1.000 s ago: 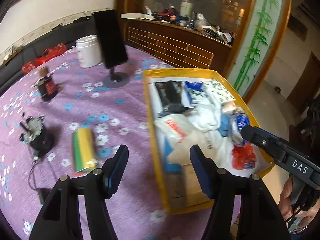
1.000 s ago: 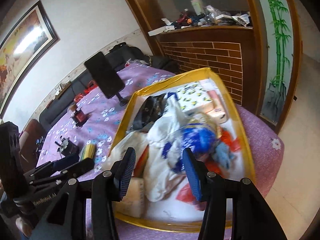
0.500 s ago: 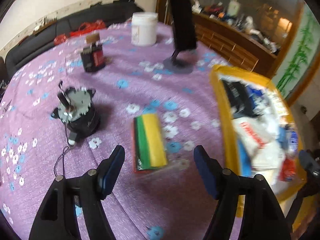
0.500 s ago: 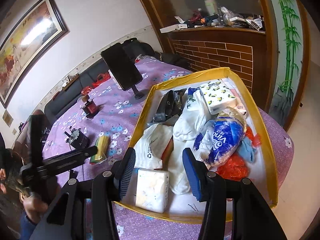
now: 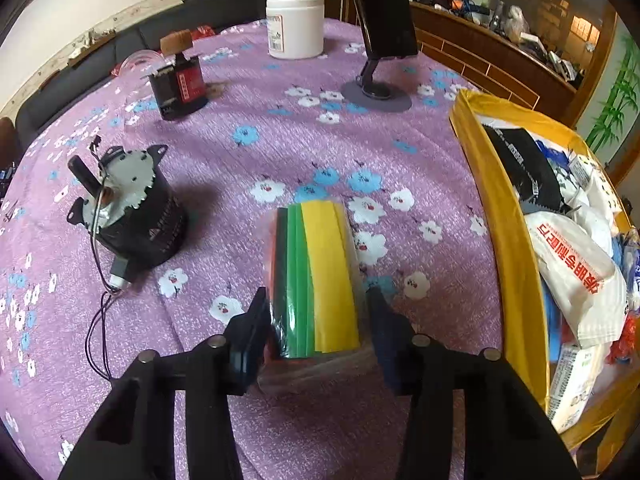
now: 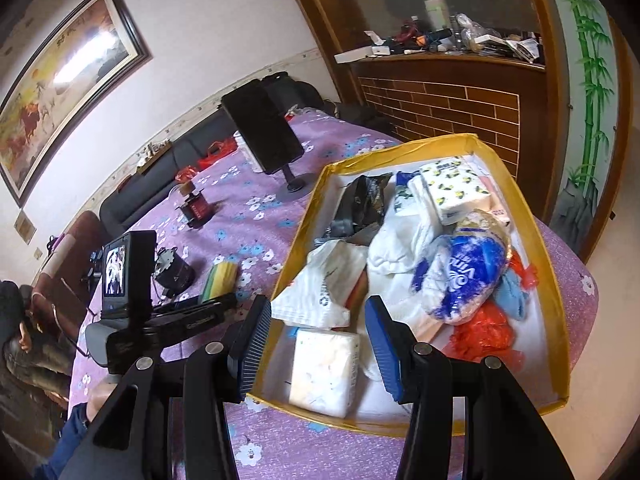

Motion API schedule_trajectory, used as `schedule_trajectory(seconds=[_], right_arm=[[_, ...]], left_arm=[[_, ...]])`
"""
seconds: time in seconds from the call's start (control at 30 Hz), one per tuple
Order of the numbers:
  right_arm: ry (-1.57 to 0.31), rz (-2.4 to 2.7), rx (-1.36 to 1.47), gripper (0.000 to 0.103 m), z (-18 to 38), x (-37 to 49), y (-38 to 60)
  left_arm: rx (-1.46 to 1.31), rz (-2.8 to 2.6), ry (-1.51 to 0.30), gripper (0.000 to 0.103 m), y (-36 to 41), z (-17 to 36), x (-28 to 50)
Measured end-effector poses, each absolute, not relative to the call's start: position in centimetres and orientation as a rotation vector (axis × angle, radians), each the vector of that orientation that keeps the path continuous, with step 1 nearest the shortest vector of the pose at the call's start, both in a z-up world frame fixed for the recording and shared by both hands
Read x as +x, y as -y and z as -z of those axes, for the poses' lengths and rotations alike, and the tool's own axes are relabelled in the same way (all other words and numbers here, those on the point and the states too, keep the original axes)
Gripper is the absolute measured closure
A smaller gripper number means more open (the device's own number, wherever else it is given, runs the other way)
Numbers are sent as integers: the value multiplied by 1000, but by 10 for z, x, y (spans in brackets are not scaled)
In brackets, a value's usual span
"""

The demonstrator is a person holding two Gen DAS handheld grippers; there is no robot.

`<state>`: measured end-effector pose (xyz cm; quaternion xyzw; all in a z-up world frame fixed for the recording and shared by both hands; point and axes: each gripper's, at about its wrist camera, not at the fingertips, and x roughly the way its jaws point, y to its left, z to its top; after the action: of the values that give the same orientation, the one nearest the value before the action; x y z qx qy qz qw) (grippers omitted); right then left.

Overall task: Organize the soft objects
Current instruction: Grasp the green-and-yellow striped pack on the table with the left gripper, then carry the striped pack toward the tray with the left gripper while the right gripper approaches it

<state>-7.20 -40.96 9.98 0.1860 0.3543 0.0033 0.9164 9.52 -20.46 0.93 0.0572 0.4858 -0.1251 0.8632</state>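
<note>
A flat pack of yellow, green and red bags (image 5: 320, 276) in clear wrap lies on the purple flowered cloth. My left gripper (image 5: 318, 312) is closing on it, one pad against each long side of the wrap. The pack (image 6: 220, 278) and the left gripper (image 6: 188, 316) also show in the right wrist view. My right gripper (image 6: 318, 320) hovers open over the near end of the yellow tray (image 6: 304, 232), nothing between its blue pads. The tray (image 5: 508, 232) holds tissue packs, white bags, a blue-printed pack (image 6: 464, 276) and red plastic.
A black motor with wires (image 5: 132, 208) stands left of the pack. Farther back are a red-and-black block (image 5: 180, 84), a white jar (image 5: 295, 24) and a dark screen on a round stand (image 5: 378, 88). A wooden counter lies beyond the tray. A person sits at far left (image 6: 24, 320).
The left gripper swung away from the tray, came down over the coloured pack and narrowed its jaws around it. The right gripper stayed open over the tray, shifting only slightly.
</note>
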Motion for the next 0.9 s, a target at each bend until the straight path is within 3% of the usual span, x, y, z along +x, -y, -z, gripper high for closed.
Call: schedule_trajectory(seconds=[0.13,0.5,0.9], right_arm=[[-737,-26,376,50,-98,-68,402],[-806,-161,482,50,-81,-30,376],[-766,-269,636,50,-82,-1,382]], left_arm=[[88,279,-1012,66,198,-10,95],[43,322,-961,67,188,-23,85],[40,596,-807,67,210,-74,34]])
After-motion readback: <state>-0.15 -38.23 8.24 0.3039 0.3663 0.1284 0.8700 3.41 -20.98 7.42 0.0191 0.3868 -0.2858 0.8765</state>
